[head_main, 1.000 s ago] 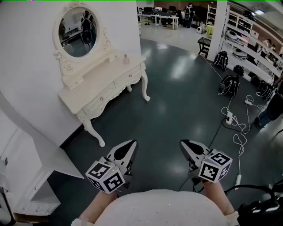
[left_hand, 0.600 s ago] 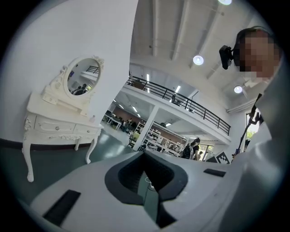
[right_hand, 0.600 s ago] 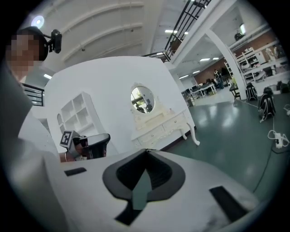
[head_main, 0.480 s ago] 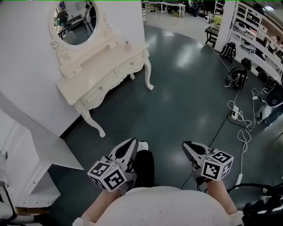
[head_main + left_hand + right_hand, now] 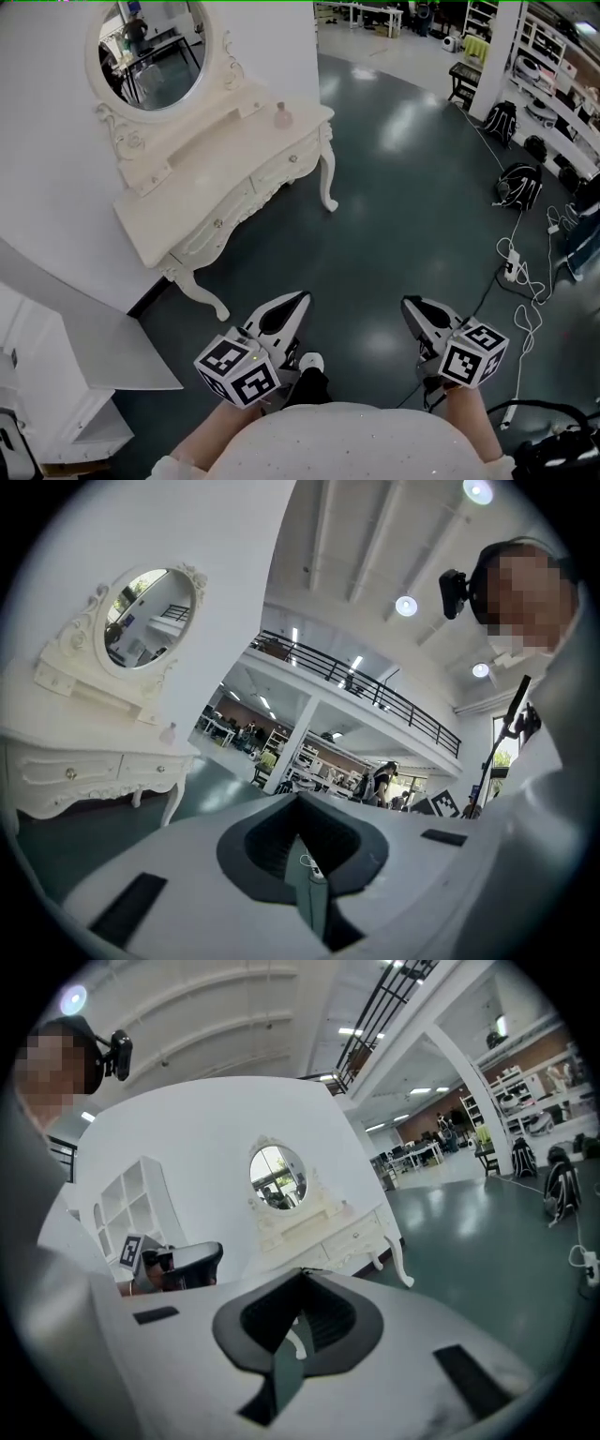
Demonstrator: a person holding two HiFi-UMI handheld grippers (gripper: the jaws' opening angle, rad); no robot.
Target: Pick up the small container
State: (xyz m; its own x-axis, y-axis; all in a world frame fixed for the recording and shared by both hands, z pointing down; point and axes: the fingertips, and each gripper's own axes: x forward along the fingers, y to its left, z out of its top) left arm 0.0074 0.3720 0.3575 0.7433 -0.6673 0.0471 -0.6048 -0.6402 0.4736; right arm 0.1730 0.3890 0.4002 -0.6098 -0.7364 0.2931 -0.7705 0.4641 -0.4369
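The small container [image 5: 281, 115], a pale bottle, stands on the top of a cream dressing table [image 5: 216, 178] under an oval mirror [image 5: 155, 52], far ahead and to the left of both grippers. The left gripper view shows the container [image 5: 169, 733] on the table's right end; in the right gripper view it is a tiny shape [image 5: 344, 1205]. My left gripper [image 5: 298, 298] is held low over the dark floor, jaws shut and empty. My right gripper [image 5: 410, 303] is level with it, also shut on nothing. Neither is near the table.
A white shelf unit [image 5: 56, 412] and a slanted white panel [image 5: 103, 337] stand at lower left. Cables and a power strip [image 5: 516, 272] lie on the floor at right, with backpacks [image 5: 521, 184] and shelving beyond. My shoe [image 5: 312, 361] shows between the grippers.
The view has swung and moved forward, so the dressing table sits lower and nearer in the frame. A foot has come into view. Both grippers stay shut, held as before.
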